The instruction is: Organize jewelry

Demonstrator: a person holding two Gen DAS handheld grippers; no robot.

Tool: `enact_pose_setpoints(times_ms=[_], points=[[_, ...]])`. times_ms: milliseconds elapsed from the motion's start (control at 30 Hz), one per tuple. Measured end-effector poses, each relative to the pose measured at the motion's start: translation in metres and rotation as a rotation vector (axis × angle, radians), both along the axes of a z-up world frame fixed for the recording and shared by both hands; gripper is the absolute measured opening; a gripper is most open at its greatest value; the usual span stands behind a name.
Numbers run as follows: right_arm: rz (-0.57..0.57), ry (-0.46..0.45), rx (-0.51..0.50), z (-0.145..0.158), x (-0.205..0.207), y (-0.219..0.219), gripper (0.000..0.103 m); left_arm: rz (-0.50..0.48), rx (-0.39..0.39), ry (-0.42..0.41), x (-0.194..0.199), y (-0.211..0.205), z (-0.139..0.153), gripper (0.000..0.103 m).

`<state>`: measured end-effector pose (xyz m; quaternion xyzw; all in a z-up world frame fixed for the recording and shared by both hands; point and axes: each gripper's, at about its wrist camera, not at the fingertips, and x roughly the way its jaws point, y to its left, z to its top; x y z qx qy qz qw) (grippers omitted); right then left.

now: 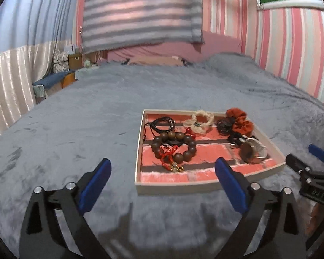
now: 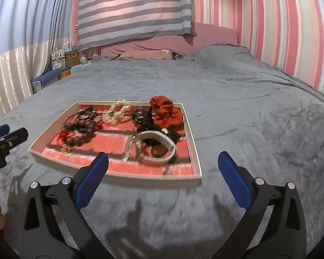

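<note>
jewelry: all of it lies in the tray (image 1: 207, 186) on the grey bed (image 1: 75, 118); nothing loose shows on the blanket.
left view, tray: just ahead and to the right of the left tool (image 1: 162, 183), whose right finger overlaps the near rim.
left view, pieces: bead bracelet (image 1: 175, 145) at front left, black cords (image 1: 162, 124) behind it, cream scrunchie (image 1: 198, 120) mid back, rust scrunchie (image 1: 239, 122) at back right, watch (image 1: 252, 151) at front right.
left view, tool: released, jaws wide, nothing between them.
right view, tray: ahead and to the left of the right tool (image 2: 162, 177); watch (image 2: 157, 151) nearest.
right view, tool: released, jaws wide and empty; the left tool's tip shows at the left edge.
step: judged as between picks, both tools free and off the tray.
next move: choose one piece, likely the watch for the right tool, come down over it and close on the band without snagging the tangled cords beside it.
</note>
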<state>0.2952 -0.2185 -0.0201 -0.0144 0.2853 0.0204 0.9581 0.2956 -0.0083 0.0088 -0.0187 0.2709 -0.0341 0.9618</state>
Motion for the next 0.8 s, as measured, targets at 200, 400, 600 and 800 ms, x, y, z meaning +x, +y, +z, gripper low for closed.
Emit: enact_pose_setpoints(times_ms=[200,400,600,800], points=[[-0.002,-0.035,0.002,0.01,-0.067,0.008,0.099,-0.025,0.009,-0.034,-0.067,0.001,0.013,0.096],[-0.012,-0.045,0.043,0.013,-0.121,0.012,0.099,-0.034,0.022,-0.087,-0.129,0.003,0.017,0.099],[0.006,-0.117,0.029,0.022,-0.153,0.019,0.099,-0.017,0.028,-0.094,-0.154,0.004,0.007,0.099],[-0.004,-0.161,0.06,0.023,-0.161,0.014,0.099,0.007,0.018,-0.098,-0.156,0.013,-0.001,0.099]])
